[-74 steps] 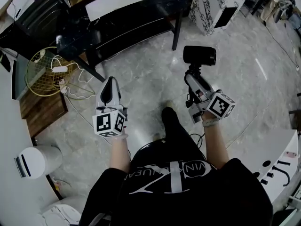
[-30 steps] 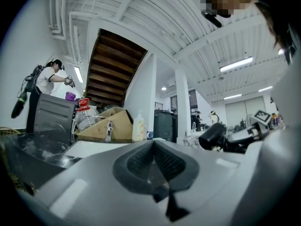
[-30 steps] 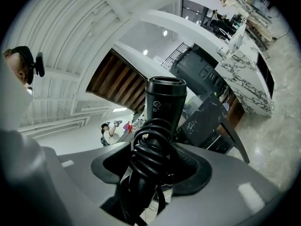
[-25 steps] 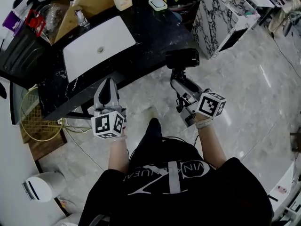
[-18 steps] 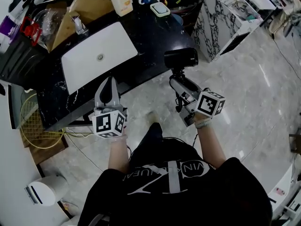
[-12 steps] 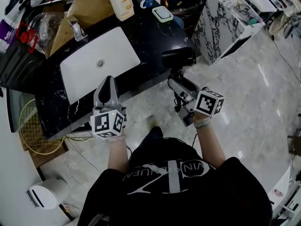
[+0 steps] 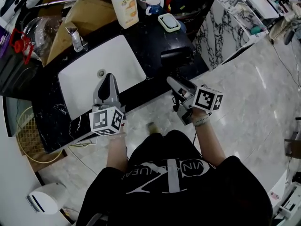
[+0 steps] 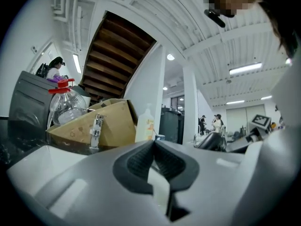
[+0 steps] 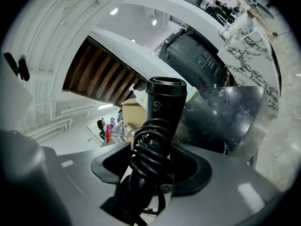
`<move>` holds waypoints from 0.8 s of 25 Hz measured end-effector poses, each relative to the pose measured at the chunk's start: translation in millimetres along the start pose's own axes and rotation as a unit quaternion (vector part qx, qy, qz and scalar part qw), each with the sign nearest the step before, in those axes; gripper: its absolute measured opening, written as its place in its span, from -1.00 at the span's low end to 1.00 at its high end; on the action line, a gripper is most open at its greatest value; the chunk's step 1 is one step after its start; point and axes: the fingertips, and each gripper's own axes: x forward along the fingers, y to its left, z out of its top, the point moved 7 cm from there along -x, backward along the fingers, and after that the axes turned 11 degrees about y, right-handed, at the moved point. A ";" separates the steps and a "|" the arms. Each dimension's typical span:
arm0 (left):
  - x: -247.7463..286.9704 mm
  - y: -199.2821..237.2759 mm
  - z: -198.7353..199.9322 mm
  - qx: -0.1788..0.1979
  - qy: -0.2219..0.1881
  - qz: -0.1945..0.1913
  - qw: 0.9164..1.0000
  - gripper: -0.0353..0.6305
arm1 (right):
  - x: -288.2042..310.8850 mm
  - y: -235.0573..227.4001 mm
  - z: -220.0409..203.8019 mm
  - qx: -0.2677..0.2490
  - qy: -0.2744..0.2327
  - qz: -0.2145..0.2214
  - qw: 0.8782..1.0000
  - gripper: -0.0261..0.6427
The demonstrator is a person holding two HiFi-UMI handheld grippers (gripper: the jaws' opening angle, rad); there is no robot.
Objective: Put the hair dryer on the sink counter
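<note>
The black hair dryer (image 9: 164, 102) has its cord coiled round the handle. My right gripper (image 9: 153, 161) is shut on that handle, with the barrel pointing up and away. In the head view the hair dryer (image 7: 176, 58) hangs over the front right part of the black marble sink counter (image 7: 150, 36), held by the right gripper (image 7: 176, 82). My left gripper (image 7: 109, 79) is shut and holds nothing. Its tips reach over the front edge of the white basin (image 7: 101, 74). In the left gripper view the pads of that gripper (image 8: 154, 144) meet.
A faucet (image 7: 75, 34), a cardboard box (image 7: 89, 6), a soap bottle (image 7: 124, 6), a mug (image 7: 153, 4) and a soap dish (image 7: 168, 21) stand along the counter's back. A marble cabinet (image 7: 221, 27) is to the right. A white bin (image 7: 44, 197) sits on the floor at the left.
The person has stepped up to the counter. Both grippers have moved from over the floor to the counter's front edge, and the hair dryer's head now hangs over the counter.
</note>
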 end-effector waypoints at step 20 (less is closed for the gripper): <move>70.3 42.2 19.8 -0.008 0.005 0.086 0.996 -0.89 | 117.7 -28.4 86.1 0.031 0.100 0.056 0.993 -0.11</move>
